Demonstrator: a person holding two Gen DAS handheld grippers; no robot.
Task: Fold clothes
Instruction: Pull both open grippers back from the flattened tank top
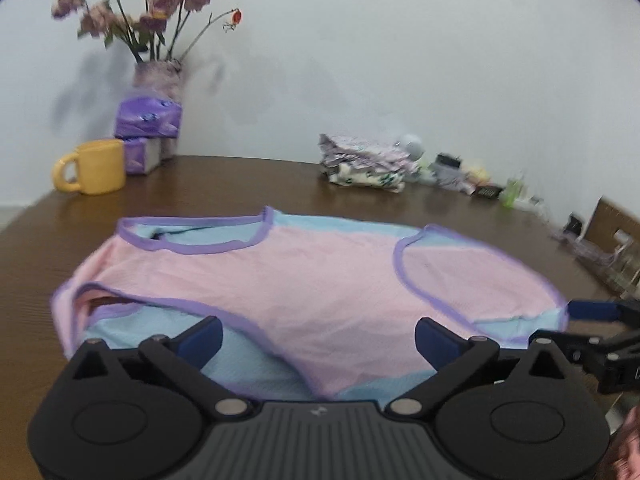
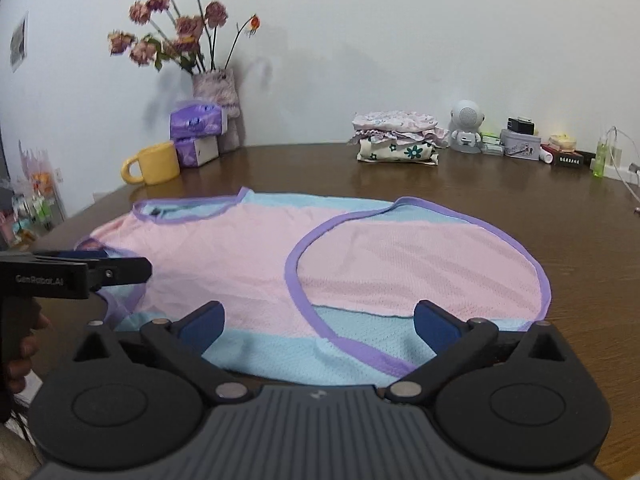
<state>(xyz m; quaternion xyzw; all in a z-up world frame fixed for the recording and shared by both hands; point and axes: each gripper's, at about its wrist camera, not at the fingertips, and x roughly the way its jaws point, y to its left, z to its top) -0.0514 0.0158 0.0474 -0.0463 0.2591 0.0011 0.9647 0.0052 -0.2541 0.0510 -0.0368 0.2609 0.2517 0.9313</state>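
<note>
On the wooden table [image 2: 500, 184], sleeveless top [image 2: 248, 256] is laid half-folded; left gripper [image 1: 318, 334] and right gripper [image 2: 318, 320] are spread, nothing pinched. Hem at 6 o'clock is to be regripped, likely.

My garment [image 2: 248, 264] pink and pale blue, purple trim, mug [image 2: 154, 164] yellow, table [image 2: 580, 248] dark brown woodgrain, tissue packs [image 2: 196, 120] purple, my pads [image 2: 202, 322] navy.

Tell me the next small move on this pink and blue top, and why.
Probably bring both grippers forward and close them on the near blue edge of the top. The left gripper and right gripper both stand open with nothing pinched, and the garment lies spread on the table, only partly folded.
</note>
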